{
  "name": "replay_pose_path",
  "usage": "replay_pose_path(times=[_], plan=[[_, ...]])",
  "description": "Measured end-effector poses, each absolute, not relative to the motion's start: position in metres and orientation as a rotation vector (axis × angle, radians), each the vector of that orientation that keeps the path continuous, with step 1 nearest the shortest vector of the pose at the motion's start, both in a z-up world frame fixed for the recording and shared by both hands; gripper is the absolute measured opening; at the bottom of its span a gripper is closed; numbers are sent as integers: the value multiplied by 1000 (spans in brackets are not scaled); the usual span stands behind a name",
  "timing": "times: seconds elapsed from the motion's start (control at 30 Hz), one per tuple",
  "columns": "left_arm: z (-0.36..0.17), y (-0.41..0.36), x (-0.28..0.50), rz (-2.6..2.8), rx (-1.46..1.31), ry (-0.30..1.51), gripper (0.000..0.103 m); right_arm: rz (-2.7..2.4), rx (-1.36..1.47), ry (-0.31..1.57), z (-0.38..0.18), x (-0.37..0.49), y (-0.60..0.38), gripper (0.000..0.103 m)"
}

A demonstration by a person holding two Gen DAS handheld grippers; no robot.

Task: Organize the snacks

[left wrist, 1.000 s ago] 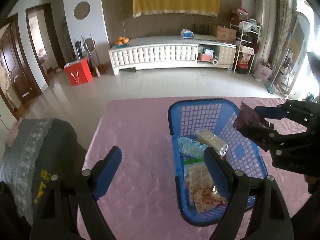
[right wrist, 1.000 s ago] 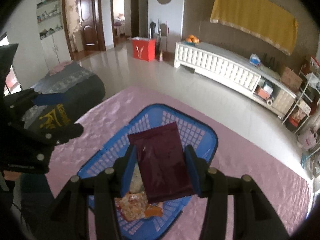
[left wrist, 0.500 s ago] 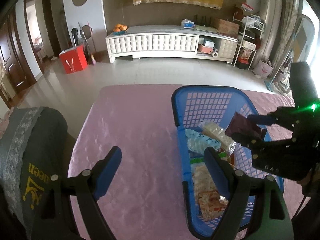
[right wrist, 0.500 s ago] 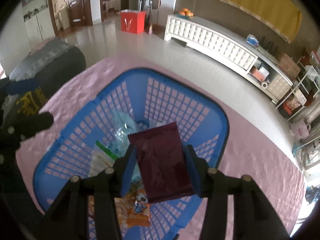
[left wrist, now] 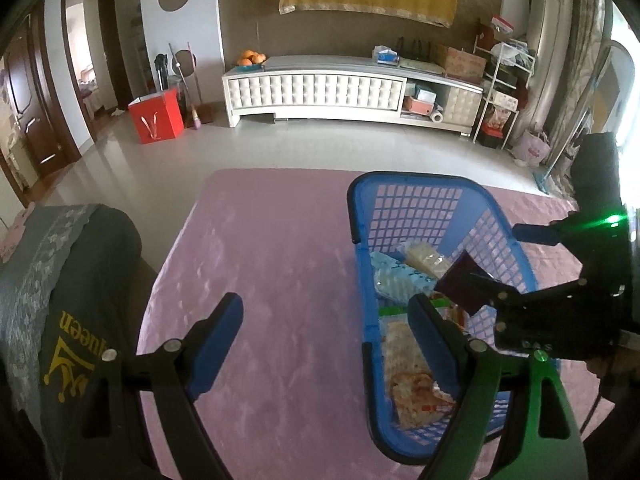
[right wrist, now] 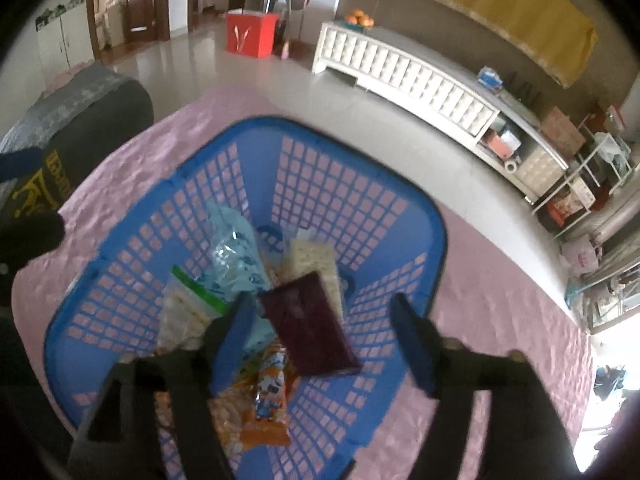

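Both grippers spread: right gripper [right wrist: 326, 340] over maroon packet [right wrist: 310, 324] in basket [right wrist: 436, 240]; left gripper [left wrist: 326, 336] empty; packet print unreadable.

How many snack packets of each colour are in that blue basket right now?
Dark maroon packet: 1
Light blue packet: 1
Pale cracker packet: 1
Green-edged clear packet: 1
Orange packet: 1
Total: 5 that I can tell apart in the blue basket; some overlap, so more may hide.
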State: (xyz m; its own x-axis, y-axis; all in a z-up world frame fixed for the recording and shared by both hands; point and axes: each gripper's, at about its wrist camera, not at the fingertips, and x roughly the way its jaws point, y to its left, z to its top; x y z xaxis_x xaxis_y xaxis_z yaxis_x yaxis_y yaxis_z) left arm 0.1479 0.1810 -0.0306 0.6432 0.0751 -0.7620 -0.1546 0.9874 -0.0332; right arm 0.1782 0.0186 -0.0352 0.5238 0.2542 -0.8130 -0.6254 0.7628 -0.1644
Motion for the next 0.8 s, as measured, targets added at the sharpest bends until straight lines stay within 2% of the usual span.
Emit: replay_pose_path(times=[0.4, 0.63, 0.8], plan=[[12, 135, 73, 126, -138, 678, 83, 524, -271, 665, 38, 91, -64, 85], [34, 85, 8, 64, -137, 504, 83, 424, -211, 495, 61, 17, -109, 86], [50, 56, -23, 78, -86, 434, 85, 346, -112, 355, 77, -38, -143, 102]])
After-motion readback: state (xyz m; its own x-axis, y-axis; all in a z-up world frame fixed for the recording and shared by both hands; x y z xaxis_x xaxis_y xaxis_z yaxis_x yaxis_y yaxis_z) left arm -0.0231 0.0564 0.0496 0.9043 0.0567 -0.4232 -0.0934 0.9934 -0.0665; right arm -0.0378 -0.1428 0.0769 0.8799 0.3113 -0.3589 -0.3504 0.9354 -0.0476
